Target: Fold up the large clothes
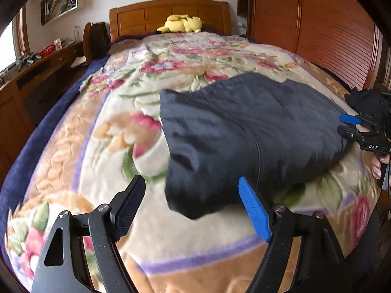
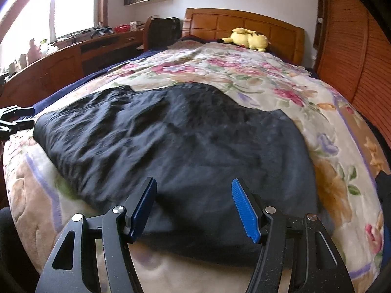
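Observation:
A dark navy garment [image 2: 185, 151] lies partly folded and rumpled on the floral blanket [image 2: 325, 146] of a bed. In the left wrist view the dark navy garment [image 1: 244, 127] has its near corner hanging between the fingers of my left gripper [image 1: 193, 210], which is open; the pads do not press the cloth. My right gripper [image 2: 194, 208] is open too, low over the garment's near edge, with cloth under the gap. The right gripper [image 1: 352, 125] also shows at the garment's right end, and the left gripper [image 2: 17, 119] at its left end.
A yellow plush toy [image 1: 182, 23] lies by the wooden headboard [image 1: 171, 14]. A slatted wooden wardrobe [image 1: 317, 31] runs along the bed's right side. A cluttered wooden desk [image 2: 73, 53] and a bright window [image 2: 68, 7] stand to the left. Fingers of a hand [image 1: 377, 168] hold the right gripper.

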`<state>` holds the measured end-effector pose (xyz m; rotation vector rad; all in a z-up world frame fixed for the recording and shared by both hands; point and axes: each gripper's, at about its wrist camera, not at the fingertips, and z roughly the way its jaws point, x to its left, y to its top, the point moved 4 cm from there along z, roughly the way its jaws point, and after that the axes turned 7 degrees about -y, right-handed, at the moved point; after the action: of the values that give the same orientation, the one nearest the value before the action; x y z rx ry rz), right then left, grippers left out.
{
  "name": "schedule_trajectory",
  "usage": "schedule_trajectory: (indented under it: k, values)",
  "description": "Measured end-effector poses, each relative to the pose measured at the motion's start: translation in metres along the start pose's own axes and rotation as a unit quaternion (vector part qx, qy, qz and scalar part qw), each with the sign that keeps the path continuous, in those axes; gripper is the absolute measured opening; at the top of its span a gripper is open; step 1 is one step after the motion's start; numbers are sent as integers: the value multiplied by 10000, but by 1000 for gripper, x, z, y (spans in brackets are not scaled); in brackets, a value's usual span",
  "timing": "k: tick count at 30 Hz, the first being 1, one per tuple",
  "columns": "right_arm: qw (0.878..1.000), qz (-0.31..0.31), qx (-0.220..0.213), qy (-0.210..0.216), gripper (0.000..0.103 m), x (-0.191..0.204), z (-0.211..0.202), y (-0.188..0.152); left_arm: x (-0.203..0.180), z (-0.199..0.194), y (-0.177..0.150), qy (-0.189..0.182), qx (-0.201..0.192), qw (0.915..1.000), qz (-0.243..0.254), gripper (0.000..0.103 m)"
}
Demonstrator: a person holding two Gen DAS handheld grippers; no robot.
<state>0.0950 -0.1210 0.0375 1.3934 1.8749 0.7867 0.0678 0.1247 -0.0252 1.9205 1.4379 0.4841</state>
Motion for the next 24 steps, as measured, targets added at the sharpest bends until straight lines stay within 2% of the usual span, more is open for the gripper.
schedule_trajectory:
  k: [2, 5, 10, 14, 17, 20, 24]
  values:
    - [10000, -54, -8, 74, 66, 7, 2, 0, 0, 5, -6, 60, 72, 9999, -70, 79]
    - [9998, -188, 102, -42, 66, 16, 14, -5, 2, 14, -11, 43, 199, 9994, -263, 79]
    - [9984, -376, 418, -87, 71, 25, 42, -21, 0, 13, -14, 5, 122, 9993, -345, 79]
    - [9973, -487, 520, -179, 71, 28, 44, -18, 1, 12, -12, -7, 63, 9991, -429, 79]
    - [9988, -308, 338, -171, 71, 27, 34, -6, 1, 10, -13, -34, -7, 9988, -494, 79]
    - [9997, -148, -2, 173, 71, 35, 19, 8, 2, 7, -13, -48, -85, 9983, -572, 79]
    - [9986, -423, 161, 276, 71, 55, 33, 5, 5, 6, -12, 18, -128, 9979, -628, 79]
